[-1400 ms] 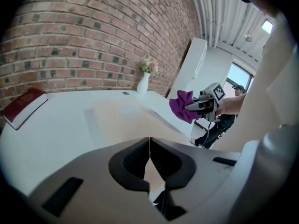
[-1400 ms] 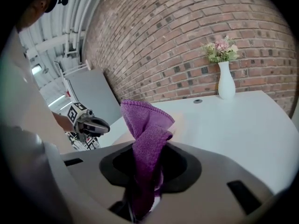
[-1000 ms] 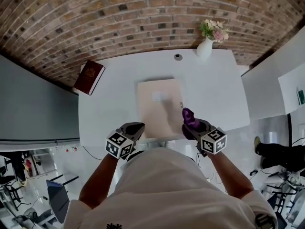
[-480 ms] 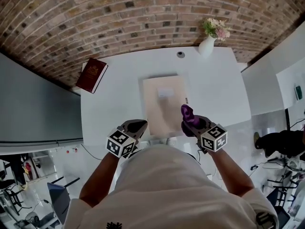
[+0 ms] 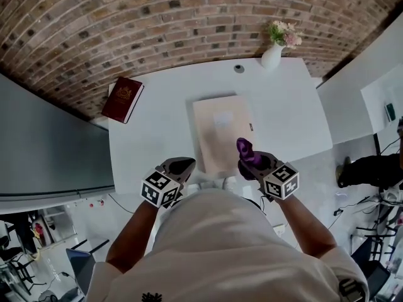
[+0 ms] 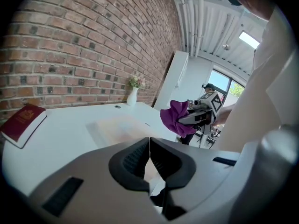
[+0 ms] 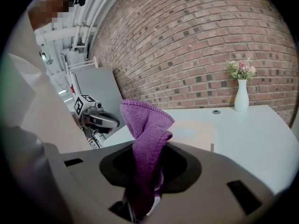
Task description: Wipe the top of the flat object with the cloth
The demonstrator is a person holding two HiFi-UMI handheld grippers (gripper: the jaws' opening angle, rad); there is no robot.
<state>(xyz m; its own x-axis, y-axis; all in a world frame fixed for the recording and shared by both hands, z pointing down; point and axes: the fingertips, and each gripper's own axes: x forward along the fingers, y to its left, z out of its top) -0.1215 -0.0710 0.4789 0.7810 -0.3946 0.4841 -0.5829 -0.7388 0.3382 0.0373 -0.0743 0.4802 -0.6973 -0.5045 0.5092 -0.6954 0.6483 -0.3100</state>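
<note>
Little has moved in the last second: both grippers hang over the near edge of the white bench point(image 5: 151, 124) as before, and the right gripper point(image 5: 253, 162) has crept slightly closer to the flat object point(image 5: 220, 131). That object is a thin, pale beige rectangle lying flat in the middle of the bench, its long sides running away from the person. It has a lighter patch toward the far end and a small dark mark on its right edge. The right gripper pinches a purple cloth point(image 5: 245, 150), whose folded, ribbed bunch stands up out of the jaws. From the head view the cloth overlaps the object's near right edge; whether they touch I cannot tell. The left gripper point(image 5: 179, 165) has its jaws pressed together on nothing, near the object's near left corner. A dark red book point(image 5: 122, 99) lies at the far left of the bench, and a white vase point(image 5: 272, 55) of flowers stands at the far right.
</note>
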